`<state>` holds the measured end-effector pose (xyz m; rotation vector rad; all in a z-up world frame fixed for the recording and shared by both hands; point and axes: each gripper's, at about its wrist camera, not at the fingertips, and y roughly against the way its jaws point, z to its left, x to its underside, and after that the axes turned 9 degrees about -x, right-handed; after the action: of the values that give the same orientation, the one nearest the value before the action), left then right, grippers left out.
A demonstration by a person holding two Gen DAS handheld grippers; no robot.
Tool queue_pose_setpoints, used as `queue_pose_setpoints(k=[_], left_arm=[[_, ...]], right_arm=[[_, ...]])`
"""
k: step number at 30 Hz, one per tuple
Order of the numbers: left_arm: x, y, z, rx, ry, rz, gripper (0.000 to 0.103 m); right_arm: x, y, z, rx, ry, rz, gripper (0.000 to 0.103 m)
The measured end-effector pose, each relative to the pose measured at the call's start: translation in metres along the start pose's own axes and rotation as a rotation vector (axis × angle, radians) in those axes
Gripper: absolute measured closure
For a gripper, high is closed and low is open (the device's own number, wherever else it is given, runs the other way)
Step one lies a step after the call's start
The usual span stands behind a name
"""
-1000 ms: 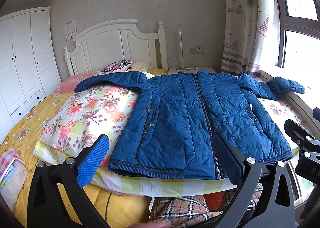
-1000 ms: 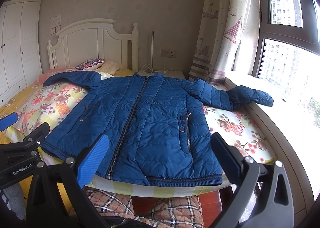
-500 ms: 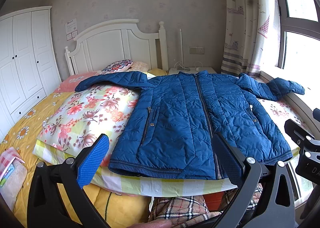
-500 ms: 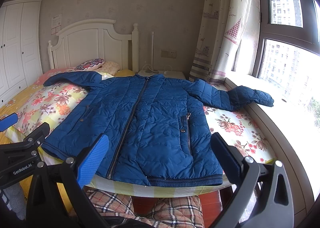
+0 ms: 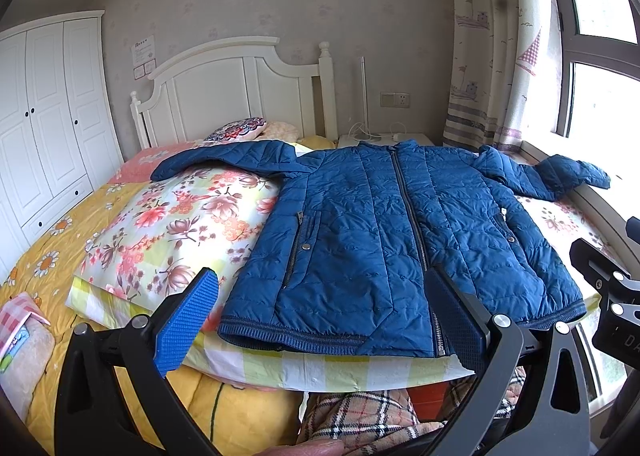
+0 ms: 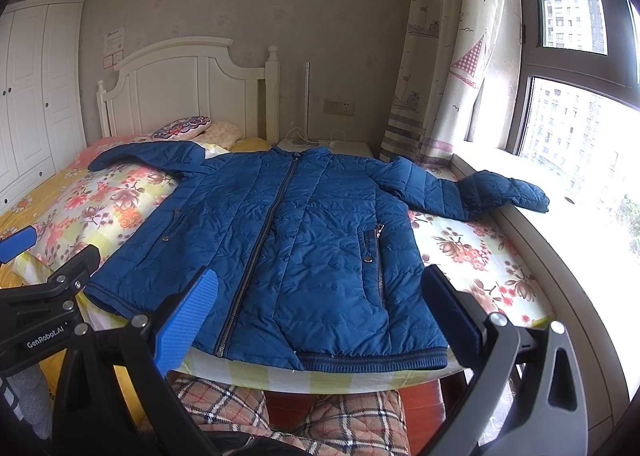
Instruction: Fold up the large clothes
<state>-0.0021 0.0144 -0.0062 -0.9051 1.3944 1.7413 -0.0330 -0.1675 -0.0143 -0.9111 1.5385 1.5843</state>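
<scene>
- Both grippers hover at the near edge of the bed, short of the garment: the left gripper and the right gripper each have their jaws spread wide and hold nothing.
- Folding has not yet begun, by my reading: the blue quilted jacket lies flat, front up and zipped, on the floral quilt, its hem at the near edge and its collar far.
- Risk one: the right sleeve drapes off the bed onto the window sill. A pinch that takes only its top layer could let the cuff drag or drop between sill and bed.
- Risk two: the padded shell looks slick and springy, so a shallow bite on the ribbed hem may slip, and folded parts may spring open.
- Risk three: the quilt lies right under the jacket; jaws closing low could catch the quilt too and lift it with the fold.
- Risk four: the left sleeve lies far over the raised bedding near the small patterned cushion; reaching it means leaning across and possibly rumpling the body.
</scene>
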Motion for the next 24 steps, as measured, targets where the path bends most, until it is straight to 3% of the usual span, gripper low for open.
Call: queue_pose_setpoints(k=[16,22,24], left_arm=[[0.005,-0.007,0.001,0.007,-0.009,0.017,0.004],[0.003,-0.036,-0.017,0.021,-0.032,0.059,0.004],[-0.003,-0.063,-0.034,0.079,-0.049,0.087,0.004]], right_arm=[[0.002,-0.006,0.002,-0.015,-0.010,0.014,0.002],[0.003,-0.043,-0.032,-0.031,-0.067,0.047,0.002],[0.003,-0.062,-0.047,-0.030,-0.086,0.066,0.002]])
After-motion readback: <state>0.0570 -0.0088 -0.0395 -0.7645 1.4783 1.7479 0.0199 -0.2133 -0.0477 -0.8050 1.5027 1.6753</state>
